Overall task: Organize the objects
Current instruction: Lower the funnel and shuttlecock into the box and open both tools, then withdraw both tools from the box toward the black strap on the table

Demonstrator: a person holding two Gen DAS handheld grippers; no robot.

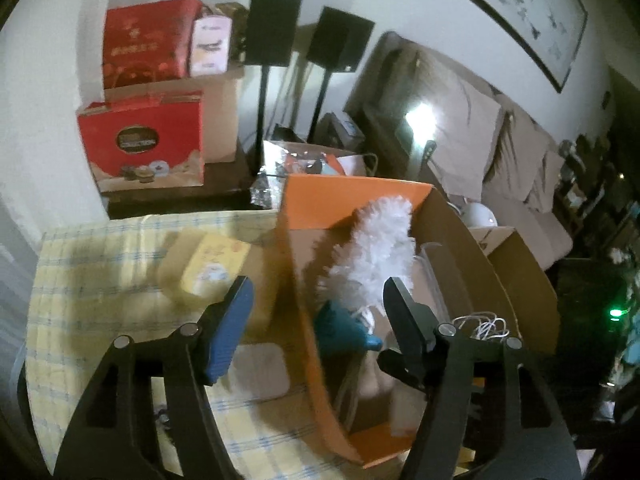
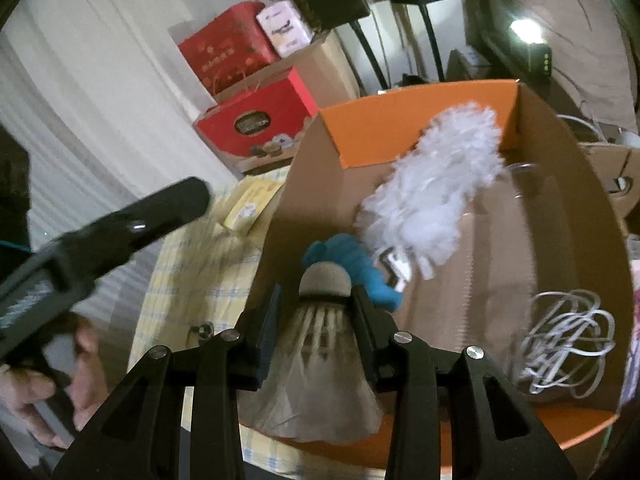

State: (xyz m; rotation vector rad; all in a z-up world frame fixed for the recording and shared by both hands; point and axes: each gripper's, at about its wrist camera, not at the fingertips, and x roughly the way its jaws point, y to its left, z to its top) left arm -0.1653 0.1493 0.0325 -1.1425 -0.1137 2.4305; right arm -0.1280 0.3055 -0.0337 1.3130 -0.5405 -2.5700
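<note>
Shuttlecock (image 2: 320,344): clamped in my right gripper (image 2: 316,300), lower centre.
Left gripper (image 1: 316,300): spread wide over box (image 1: 352,196).
Duster (image 2: 432,184): inside box, centre.

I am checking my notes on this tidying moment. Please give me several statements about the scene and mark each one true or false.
1. The right hand-held gripper is shut on the shuttlecock. True.
2. The left hand-held gripper holds the white duster. False: it is open and holds nothing.
3. The duster lies inside the orange box. True.
4. The white cable lies on the checked cloth. False: it is in the box.
</note>
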